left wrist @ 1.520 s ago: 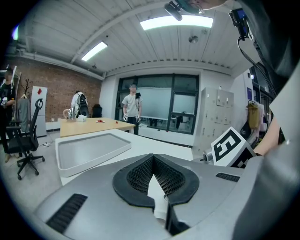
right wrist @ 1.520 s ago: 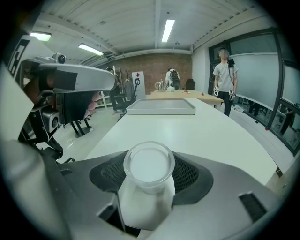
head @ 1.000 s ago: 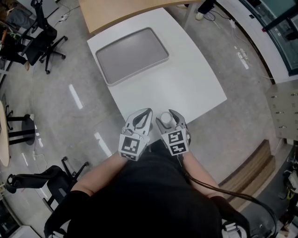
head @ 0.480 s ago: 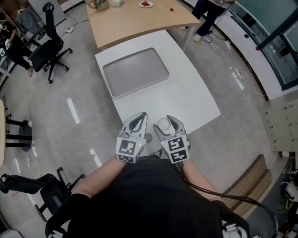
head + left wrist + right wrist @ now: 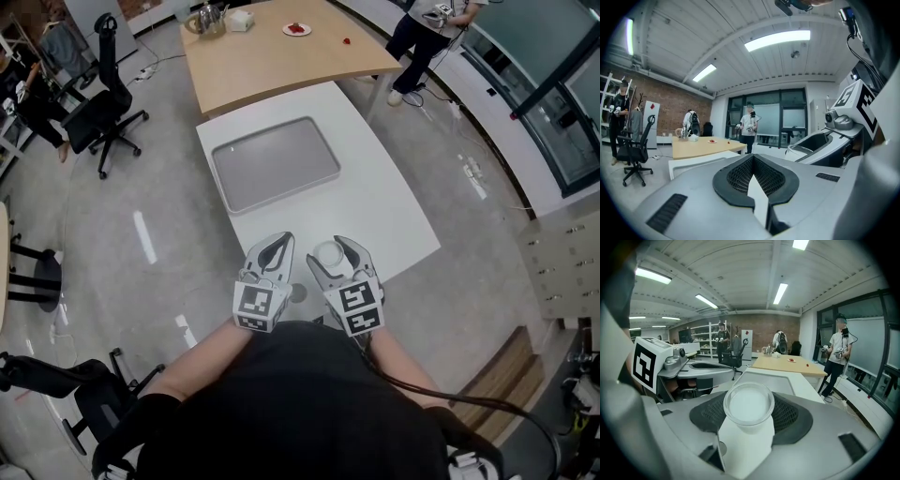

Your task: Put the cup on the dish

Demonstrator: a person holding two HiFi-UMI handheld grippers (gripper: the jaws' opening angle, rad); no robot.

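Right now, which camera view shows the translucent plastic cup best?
The right gripper view: the translucent plastic cup fills the centre between the jaws, open rim facing the camera. The head view shows only its small round top in the right gripper. The left gripper view shows none of it.

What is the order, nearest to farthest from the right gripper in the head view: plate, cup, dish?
1. cup: held in the right gripper's jaws.
2. dish: ahead, slightly left, on the white table.
3. plate: farthest, on the wooden table beyond.
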